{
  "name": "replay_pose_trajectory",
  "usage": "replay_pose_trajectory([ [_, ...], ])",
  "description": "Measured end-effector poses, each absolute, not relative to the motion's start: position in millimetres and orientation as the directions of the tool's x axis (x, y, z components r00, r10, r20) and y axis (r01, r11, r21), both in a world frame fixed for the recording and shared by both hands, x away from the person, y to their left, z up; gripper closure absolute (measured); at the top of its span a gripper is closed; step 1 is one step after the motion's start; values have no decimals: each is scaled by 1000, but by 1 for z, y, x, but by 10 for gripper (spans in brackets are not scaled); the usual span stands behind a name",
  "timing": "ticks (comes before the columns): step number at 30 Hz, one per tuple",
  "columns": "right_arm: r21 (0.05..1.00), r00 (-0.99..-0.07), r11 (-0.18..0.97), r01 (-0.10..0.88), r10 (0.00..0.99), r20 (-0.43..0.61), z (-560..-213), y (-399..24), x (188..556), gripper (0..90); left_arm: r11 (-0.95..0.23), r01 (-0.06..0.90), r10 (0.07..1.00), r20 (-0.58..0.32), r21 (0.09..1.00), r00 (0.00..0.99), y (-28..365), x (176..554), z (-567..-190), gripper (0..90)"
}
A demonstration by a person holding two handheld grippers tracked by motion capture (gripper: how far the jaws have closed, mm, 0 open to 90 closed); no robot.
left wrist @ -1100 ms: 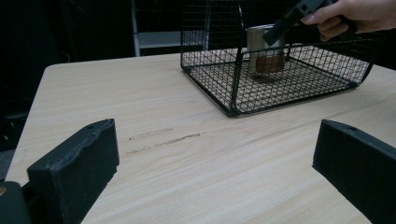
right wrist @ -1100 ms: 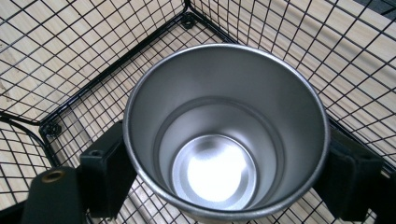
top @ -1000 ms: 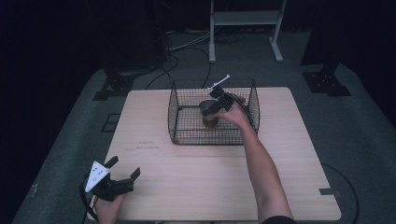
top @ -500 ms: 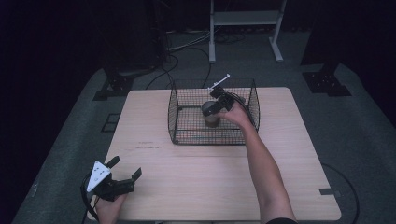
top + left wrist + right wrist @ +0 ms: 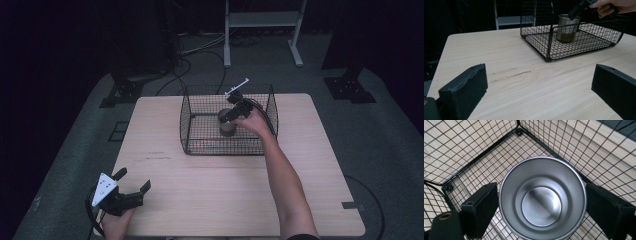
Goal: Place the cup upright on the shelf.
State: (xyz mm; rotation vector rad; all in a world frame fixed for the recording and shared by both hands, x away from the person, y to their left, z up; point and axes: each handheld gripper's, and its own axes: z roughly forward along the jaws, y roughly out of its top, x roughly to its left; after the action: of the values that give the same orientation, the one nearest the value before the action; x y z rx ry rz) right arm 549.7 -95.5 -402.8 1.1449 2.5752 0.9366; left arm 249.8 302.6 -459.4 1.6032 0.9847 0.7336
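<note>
Steel cup upright and empty inside wire basket, right gripper clasping its rim, left gripper spread wide.

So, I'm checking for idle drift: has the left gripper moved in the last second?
No. In the high view the left gripper sits at the same spot by the table's near left corner, jaws apart.

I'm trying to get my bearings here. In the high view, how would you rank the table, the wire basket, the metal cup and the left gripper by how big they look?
1. Table, by far.
2. Wire basket.
3. Left gripper.
4. Metal cup, partly covered by the right gripper.
The left gripper lies nearer the camera, so places three and four are unsure.
</note>
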Motion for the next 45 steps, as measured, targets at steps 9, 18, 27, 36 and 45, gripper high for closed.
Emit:
replay_pose_trajectory([
  [9, 681, -674, 436, 588, 730, 114, -385, -110, 541, 125, -97, 228, 880, -23, 969, 475, 302, 250, -460, 0],
  [18, 706, -674, 397, 586, 723, 153, -372, -122, 531, 127, -101, 225, 879, -19, 969, 477, 300, 248, -459, 0],
  [27, 736, -695, 385, 556, 702, 157, -355, -127, 518, 128, -100, 226, 879, -21, 969, 476, 299, 249, -459, 0],
  [36, 758, -707, 371, 536, 688, 164, -344, -135, 505, 128, -104, 228, 880, -17, 968, 474, 299, 248, -459, 0],
  [45, 757, -718, 381, 531, 676, 164, -346, -147, 496, 128, -105, 227, 882, -15, 968, 471, 300, 248, -459, 0],
])
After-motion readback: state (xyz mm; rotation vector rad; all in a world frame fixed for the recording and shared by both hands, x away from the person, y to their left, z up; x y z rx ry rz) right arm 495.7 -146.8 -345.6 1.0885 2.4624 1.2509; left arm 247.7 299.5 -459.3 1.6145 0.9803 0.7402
